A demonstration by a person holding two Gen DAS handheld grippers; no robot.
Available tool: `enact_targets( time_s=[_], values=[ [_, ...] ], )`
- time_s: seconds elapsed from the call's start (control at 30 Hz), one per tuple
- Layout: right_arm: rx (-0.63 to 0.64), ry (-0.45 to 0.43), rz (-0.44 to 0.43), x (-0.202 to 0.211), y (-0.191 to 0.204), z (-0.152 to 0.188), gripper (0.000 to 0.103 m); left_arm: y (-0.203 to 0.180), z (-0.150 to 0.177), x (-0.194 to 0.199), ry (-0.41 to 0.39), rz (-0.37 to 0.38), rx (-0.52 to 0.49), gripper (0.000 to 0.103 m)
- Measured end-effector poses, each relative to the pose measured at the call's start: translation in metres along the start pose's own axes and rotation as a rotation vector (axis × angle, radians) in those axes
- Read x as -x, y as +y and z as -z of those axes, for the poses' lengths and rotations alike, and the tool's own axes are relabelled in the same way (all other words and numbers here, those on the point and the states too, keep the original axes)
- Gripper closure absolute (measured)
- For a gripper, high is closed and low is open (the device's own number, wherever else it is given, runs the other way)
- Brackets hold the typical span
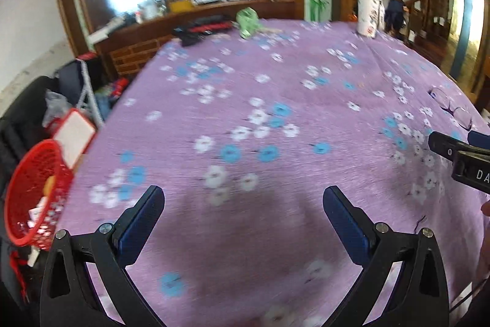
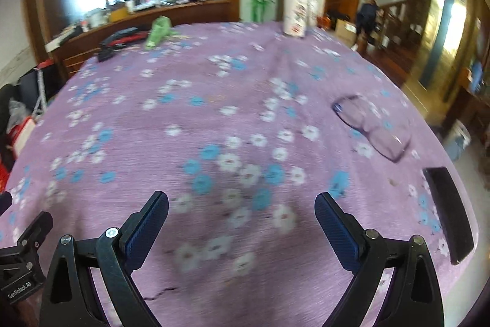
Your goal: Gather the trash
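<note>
1. The left gripper has its two fingers spread wide, and nothing is between them. They hang above the purple flowered cloth and it is not clear whether they touch it.
2. The right gripper is the same: its fingers stand wide apart, holding nothing, over the cloth.
3. In the left view the right gripper shows at the right edge, beside the left one and apart from it.
4. A red basket stands at the left, beyond the table edge and lower than the cloth. Small pieces of trash, white and yellow, lie inside it.
5. A crumpled green piece lies near the far edge of the table, just beside a black and red object. In the right view it is at the far left.
6. A white cup stands upright at the far edge, well apart from the green piece.
7. A pair of glasses lies on the cloth at the right, ahead of the right gripper.
8. A black phone lies near the right edge of the table, nearer than the glasses.
9. Both views are blurred, so small details are not certain.
</note>
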State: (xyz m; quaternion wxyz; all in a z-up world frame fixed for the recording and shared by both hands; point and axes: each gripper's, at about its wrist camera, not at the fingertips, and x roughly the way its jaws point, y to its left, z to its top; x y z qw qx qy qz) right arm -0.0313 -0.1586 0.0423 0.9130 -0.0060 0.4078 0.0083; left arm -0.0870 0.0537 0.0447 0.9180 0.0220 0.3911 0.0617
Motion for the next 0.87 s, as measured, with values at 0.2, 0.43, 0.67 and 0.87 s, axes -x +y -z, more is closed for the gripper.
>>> enact_targets(
  time_s=[0.2, 0.43, 0.67, 0.87],
  values=[
    [-0.005, 0.042, 0.004, -0.017, -0.009, 0.001, 0.005, -0.016, -0.009, -0.025, 0.042, 0.035, 0.001, 0.000],
    [0.019, 0.073, 0.017, -0.036, -0.003, -0.001, 0.005, -0.019, -0.016, -0.045, 0.102, 0.057, -0.017, 0.000],
    [0.018, 0.098, 0.031, -0.046, -0.001, -0.004, 0.005, -0.026, -0.020, -0.064, 0.196, 0.109, -0.043, 0.000],
    [0.066, 0.113, 0.066, -0.055, 0.009, -0.010, 0.004, -0.021, -0.022, -0.076, 0.225, 0.114, 0.003, 0.000]
  ],
)
